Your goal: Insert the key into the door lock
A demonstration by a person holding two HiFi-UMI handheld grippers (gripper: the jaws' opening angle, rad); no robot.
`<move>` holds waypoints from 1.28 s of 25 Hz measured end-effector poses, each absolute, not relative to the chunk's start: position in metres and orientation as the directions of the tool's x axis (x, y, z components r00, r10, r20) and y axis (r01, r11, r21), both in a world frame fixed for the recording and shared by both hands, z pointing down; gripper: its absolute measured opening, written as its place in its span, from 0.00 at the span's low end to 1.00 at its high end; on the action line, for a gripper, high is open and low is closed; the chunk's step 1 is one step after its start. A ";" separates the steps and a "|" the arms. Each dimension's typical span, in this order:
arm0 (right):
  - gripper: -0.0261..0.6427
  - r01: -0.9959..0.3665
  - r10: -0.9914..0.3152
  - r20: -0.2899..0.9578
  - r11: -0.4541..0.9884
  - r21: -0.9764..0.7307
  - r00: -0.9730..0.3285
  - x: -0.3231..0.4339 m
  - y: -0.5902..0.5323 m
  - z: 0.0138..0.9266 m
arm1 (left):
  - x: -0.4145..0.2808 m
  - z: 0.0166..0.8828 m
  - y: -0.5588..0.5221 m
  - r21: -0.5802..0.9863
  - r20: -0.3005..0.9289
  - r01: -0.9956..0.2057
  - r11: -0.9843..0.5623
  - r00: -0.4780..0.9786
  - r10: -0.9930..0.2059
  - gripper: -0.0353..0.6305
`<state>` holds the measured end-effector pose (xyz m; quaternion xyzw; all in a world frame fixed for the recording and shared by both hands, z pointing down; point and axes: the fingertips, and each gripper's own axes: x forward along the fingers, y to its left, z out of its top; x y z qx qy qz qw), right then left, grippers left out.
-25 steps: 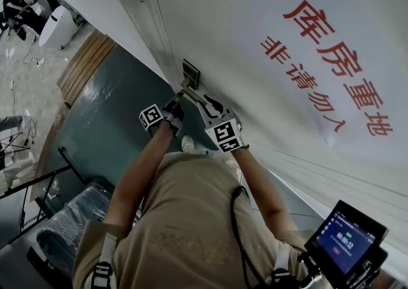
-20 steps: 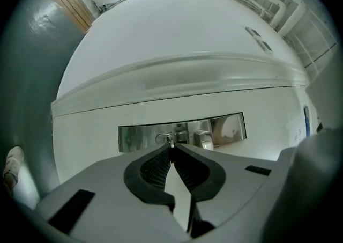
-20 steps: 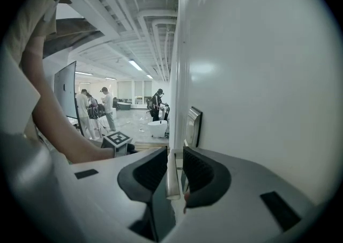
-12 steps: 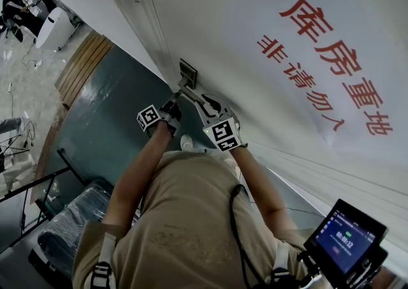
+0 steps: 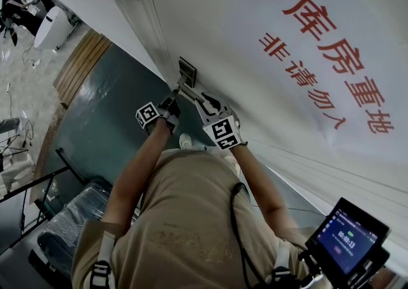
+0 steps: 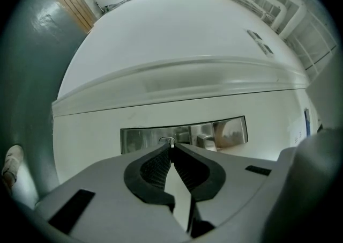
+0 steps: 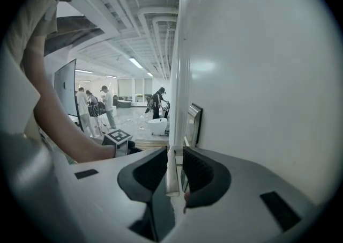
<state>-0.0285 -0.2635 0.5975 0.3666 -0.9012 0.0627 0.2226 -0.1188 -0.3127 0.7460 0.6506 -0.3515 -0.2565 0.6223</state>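
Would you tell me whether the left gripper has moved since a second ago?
No. The left gripper still sits equally close, just below and left of the lock plate.

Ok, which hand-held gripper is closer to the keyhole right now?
Left. The left hand-held gripper, shut on the key, has its tips right at the keyhole in the lock plate. The right hand-held gripper stands off the plate, closed on the door handle.

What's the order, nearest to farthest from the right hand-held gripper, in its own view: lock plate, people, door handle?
1. door handle, between the right hand-held gripper's jaws.
2. lock plate, just ahead on the door.
3. people, far back at left.
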 end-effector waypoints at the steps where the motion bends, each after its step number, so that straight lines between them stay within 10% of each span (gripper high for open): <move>1: 0.15 -0.689 -0.634 0.447 0.723 0.052 -0.632 -0.028 -0.264 0.597 | -0.119 0.747 -0.313 0.990 0.105 -0.139 0.023 0.620 -0.778 0.10; 32: 0.15 -0.677 -0.641 0.434 0.731 0.091 -0.634 -0.026 -0.271 0.590 | -0.111 0.752 -0.315 0.998 0.068 -0.036 0.058 0.556 -0.829 0.10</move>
